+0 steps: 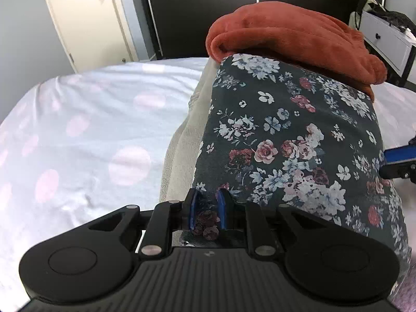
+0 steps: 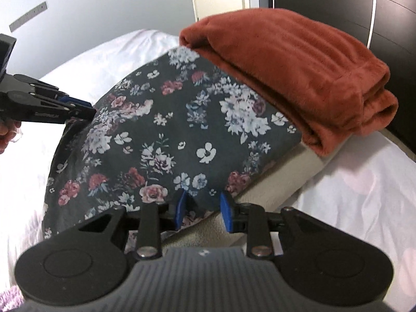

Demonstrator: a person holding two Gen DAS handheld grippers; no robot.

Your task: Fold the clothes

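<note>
Floral garment (image 1: pixel 286 143) pinched in left tool (image 1: pixel 207 209); right tool (image 2: pixel 203 209) loosely straddles its edge; no readable writing.

black hand-held gripper (image 1: pixel 208 208): blue pads (image 1: pixel 193 209), ribbed grey body, round black discs, silver screws.

A bed (image 1: pixel 85 119) fills the foreground, its white sheet (image 2: pixel 351 182) printed with pale pink dots and lightly creased. Behind it stands a dark, almost black headboard (image 1: pixel 202 13). To the left a cream door (image 1: pixel 85 18) is set in a pale grey wall (image 1: pixel 23 33). At the right sits a white drawer unit (image 1: pixel 387 41) (one dark knob, dark clutter piled on top). The light is even.
</note>
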